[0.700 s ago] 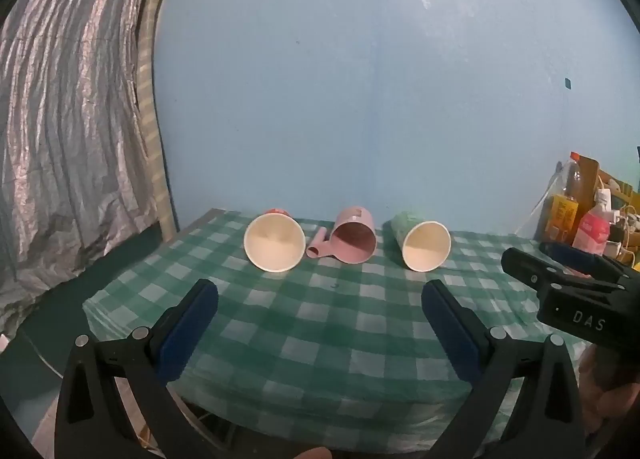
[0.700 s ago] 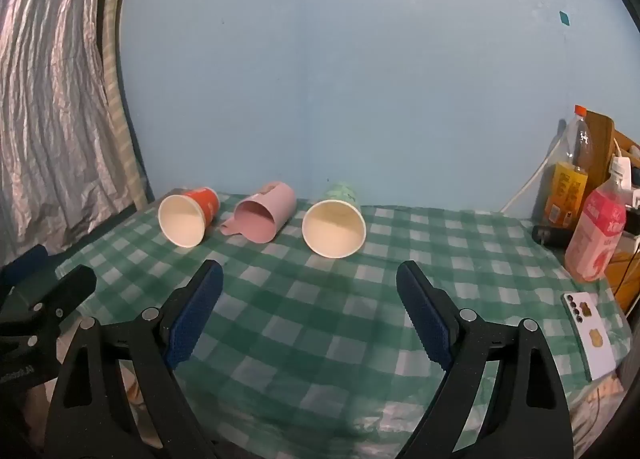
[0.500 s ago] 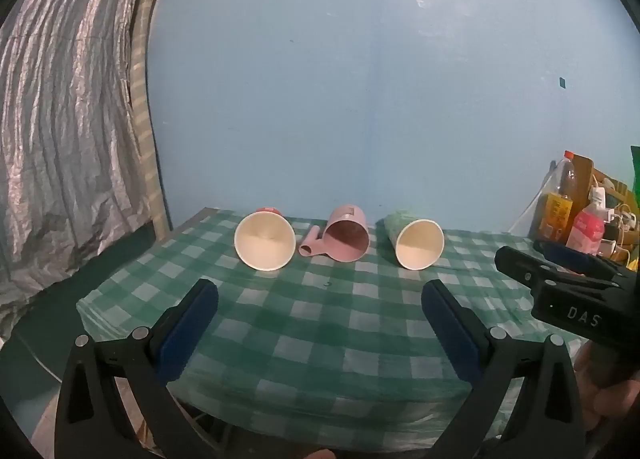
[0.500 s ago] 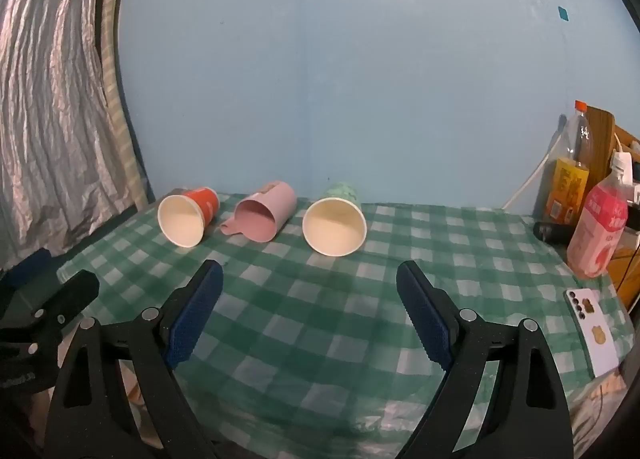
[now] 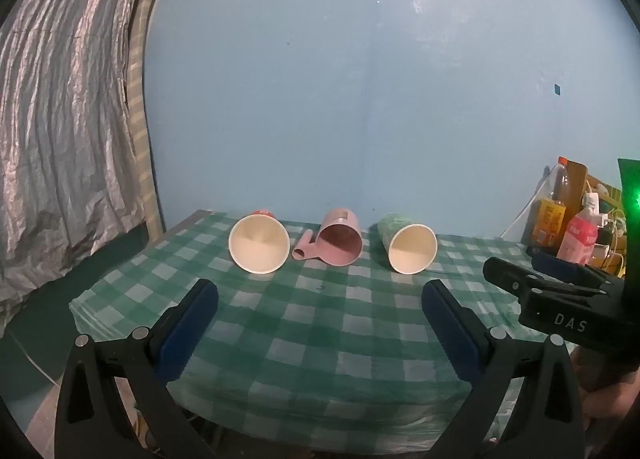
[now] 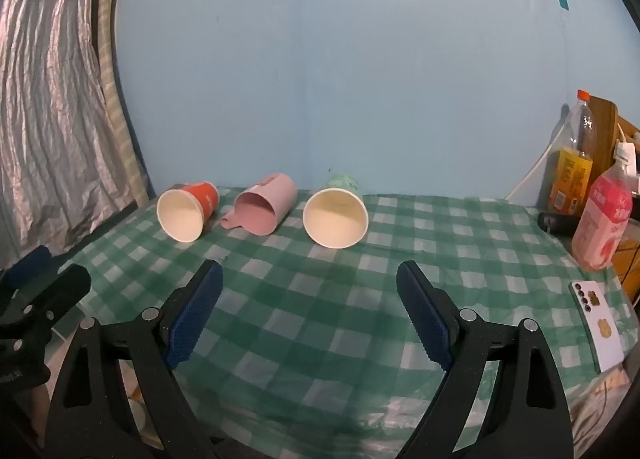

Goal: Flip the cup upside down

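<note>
Cups lie sideways; both tongs gape (empty)

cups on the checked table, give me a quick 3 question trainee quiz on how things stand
1. True or false: the red cup stands upright.
2. Which lies between the two paper cups: A) pink mug B) pink bottle C) phone?
3. Fill in: the left hand-held gripper and the right hand-held gripper are both ____ and hold nothing.

Key: 1 false, it lies on its side like the green cup, mouth toward the cameras. 2 A. 3 open.
</note>
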`<state>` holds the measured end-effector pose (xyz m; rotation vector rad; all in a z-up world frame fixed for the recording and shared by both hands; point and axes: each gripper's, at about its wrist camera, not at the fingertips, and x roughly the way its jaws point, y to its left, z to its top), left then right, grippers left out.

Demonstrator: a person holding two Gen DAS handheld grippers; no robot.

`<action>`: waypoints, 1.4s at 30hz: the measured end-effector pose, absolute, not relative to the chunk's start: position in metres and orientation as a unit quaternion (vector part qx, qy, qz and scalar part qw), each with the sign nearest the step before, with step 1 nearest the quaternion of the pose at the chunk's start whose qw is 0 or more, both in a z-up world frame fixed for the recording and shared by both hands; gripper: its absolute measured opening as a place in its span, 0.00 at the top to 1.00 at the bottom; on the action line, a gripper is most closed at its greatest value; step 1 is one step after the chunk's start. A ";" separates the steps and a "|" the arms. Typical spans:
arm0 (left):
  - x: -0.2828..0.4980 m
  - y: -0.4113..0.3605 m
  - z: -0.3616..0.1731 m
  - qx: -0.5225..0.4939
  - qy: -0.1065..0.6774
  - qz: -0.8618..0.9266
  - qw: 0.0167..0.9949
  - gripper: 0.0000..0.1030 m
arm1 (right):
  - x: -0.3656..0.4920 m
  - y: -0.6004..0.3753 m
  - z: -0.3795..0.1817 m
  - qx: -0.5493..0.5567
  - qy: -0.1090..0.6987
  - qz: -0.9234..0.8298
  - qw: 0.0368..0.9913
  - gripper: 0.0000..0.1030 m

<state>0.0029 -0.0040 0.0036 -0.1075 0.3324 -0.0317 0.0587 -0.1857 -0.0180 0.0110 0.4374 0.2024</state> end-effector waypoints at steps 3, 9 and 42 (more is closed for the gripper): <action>0.004 -0.002 0.002 -0.057 0.169 -0.019 0.984 0.00 | 0.059 -0.185 -0.018 0.005 0.218 0.101 0.971 0.15; 0.008 0.000 -0.003 -0.064 0.179 -0.022 0.981 0.00 | 0.060 -0.183 -0.020 0.008 0.225 0.103 0.969 0.14; 0.009 -0.001 -0.010 -0.061 0.187 -0.024 0.980 0.00 | 0.062 -0.181 -0.021 0.009 0.236 0.113 0.965 0.14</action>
